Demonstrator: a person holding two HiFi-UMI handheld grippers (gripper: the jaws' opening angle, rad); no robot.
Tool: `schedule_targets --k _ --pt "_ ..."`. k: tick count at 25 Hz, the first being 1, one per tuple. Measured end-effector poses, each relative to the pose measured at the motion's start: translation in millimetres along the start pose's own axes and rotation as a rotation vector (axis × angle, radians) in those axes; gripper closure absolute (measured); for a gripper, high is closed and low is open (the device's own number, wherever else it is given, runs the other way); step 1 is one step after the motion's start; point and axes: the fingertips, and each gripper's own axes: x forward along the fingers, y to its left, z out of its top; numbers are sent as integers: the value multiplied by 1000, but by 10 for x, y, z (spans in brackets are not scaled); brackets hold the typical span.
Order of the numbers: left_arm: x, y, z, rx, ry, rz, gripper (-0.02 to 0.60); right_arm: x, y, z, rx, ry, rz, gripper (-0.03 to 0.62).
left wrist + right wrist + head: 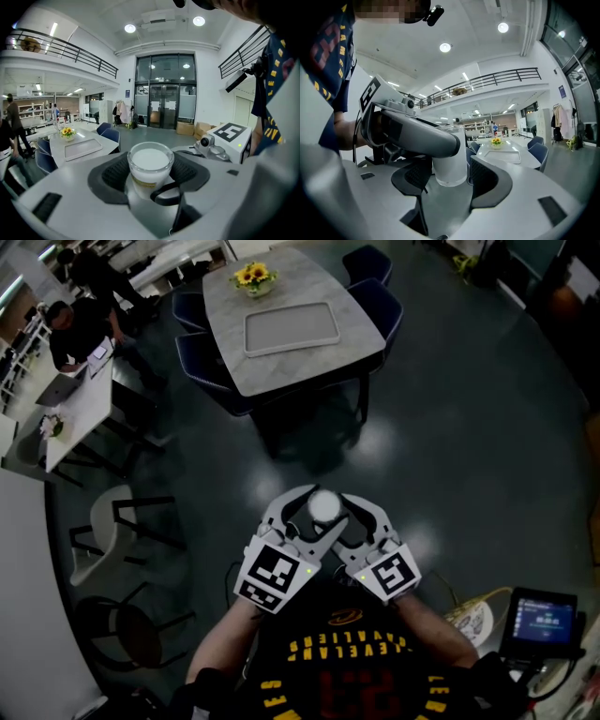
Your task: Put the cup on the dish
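Observation:
A clear cup [324,506] full of something white hangs in mid-air in front of my chest. My left gripper [309,514] is shut on the cup [150,164], with a black pad pressing each side. My right gripper [339,514] comes from the other side and stands open around the same cup [451,159], its pads apart from the glass. One left finger [417,136] crosses the right gripper view. The dish, a flat grey rectangular tray [291,329], lies on the grey table [356,348] far ahead; it is also in the left gripper view, tray [82,149].
A bunch of yellow flowers [253,277] stands at the table's far end. Blue chairs [384,310] ring the table. At the left are a white chair [108,531] and people at a desk [75,329]. A screen device [542,620] sits at my lower right.

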Motion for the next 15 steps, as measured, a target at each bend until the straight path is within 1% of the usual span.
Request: schedule_targets --k 6,15 --pt "77 427 -22 -12 -17 -30 313 431 -126 16 -5 8 4 339" --pt "111 1335 76 -8 -28 -78 313 1321 -353 179 -3 25 -30 339"
